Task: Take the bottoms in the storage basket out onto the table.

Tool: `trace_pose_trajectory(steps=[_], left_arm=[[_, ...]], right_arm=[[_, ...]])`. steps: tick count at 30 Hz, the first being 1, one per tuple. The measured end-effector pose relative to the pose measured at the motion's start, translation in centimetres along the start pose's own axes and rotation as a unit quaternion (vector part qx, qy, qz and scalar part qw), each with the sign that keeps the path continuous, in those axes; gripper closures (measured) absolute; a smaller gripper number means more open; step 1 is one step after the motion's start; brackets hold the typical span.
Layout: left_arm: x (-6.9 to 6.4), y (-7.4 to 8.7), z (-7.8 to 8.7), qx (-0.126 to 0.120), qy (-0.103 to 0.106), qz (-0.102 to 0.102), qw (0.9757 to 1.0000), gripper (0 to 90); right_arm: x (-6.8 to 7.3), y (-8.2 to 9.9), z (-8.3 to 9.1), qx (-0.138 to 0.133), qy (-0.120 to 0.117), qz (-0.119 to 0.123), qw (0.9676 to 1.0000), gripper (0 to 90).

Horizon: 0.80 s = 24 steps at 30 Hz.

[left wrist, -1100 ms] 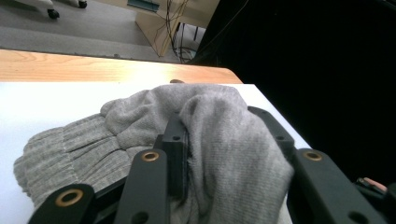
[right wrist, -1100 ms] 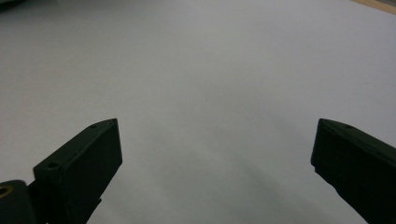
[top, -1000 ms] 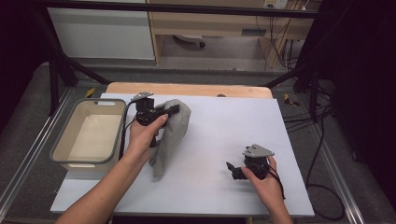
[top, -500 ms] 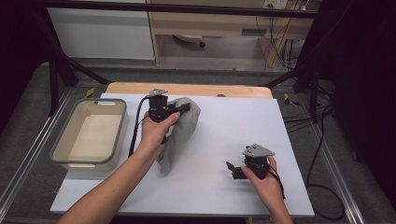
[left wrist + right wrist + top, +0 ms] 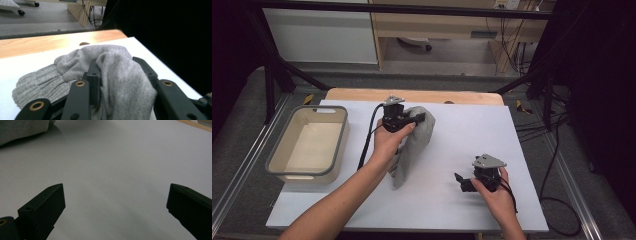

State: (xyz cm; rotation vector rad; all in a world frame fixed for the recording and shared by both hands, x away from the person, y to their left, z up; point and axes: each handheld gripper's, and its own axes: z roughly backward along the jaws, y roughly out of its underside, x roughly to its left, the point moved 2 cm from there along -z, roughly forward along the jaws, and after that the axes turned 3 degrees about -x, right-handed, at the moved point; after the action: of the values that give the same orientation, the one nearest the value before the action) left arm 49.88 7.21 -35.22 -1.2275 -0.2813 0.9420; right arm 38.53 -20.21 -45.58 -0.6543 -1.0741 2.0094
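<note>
The left gripper (image 5: 412, 119) pinched a grey cloth (image 5: 414, 147) just right of the tub (image 5: 307, 145). The right gripper (image 5: 462, 181) rested farther right, jaws spread wide, holding nothing.

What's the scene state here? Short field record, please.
held item: grey knitted cloth garment, one end lifted, the rest trailing on the table
left claw: shut on the garment, fabric bunched between its jaws
right claw: open, nothing between its jaws, low over the table
container: beige rectangular plastic bin with grey rim, at the table's left edge, nothing inside
surface: white table top, wooden strip along its far edge
garment versus bin: apart, garment lies right of the bin
</note>
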Motion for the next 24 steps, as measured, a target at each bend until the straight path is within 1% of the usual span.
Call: trace_pose_trajectory(steps=[5,14,24], left_arm=[[0.0,0.4,-0.7,0.008,-0.002,-0.002,1.0000,61.8],[-0.6,1.3,-1.6,0.022,0.004,-0.007,0.9997,61.8],[-0.6,2.5,-2.3,0.033,0.006,0.000,0.9994,61.8]], right_arm=[[0.0,-0.1,0.0,0.000,0.000,0.001,1.0000,2.6],[0.1,-0.1,0.1,-0.001,0.000,0.001,1.0000,2.6],[0.1,-0.1,0.1,0.001,0.001,0.003,1.0000,2.5]])
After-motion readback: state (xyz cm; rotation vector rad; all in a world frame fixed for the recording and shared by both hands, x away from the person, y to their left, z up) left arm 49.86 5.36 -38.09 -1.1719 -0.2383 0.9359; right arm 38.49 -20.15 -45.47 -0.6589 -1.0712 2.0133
